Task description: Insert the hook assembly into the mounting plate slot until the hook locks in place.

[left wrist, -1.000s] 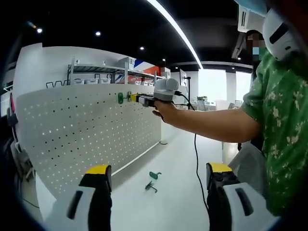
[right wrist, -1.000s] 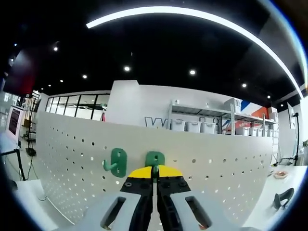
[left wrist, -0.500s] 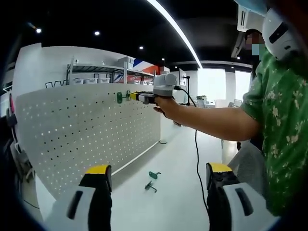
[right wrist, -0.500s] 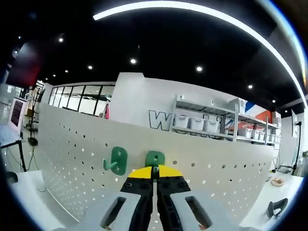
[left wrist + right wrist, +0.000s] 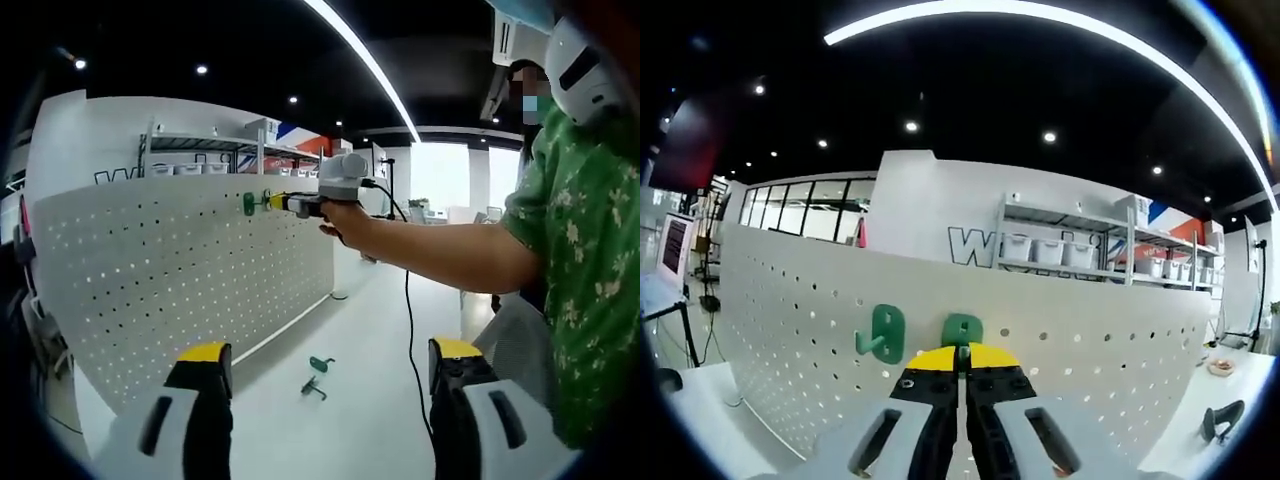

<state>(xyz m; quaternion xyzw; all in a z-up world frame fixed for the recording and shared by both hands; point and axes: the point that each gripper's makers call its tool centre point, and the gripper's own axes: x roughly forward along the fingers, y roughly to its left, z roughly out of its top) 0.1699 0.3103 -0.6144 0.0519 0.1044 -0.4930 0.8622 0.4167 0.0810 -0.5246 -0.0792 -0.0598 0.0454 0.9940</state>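
At centre frame, the right claw (image 5: pixel 962 352) is clamped on a green plastic hook (image 5: pixel 962 330) against the white perforated metal pegboard (image 5: pixel 790 320), beside another mounted green hook (image 5: pixel 883 334). The left claw (image 5: pixel 325 375) hangs apart over the white desk (image 5: pixel 350 420).

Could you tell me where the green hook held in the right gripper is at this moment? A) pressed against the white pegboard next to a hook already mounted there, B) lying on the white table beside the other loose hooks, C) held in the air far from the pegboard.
A: in the right gripper view the right gripper is shut on the green hook at the pegboard, beside the mounted hook.
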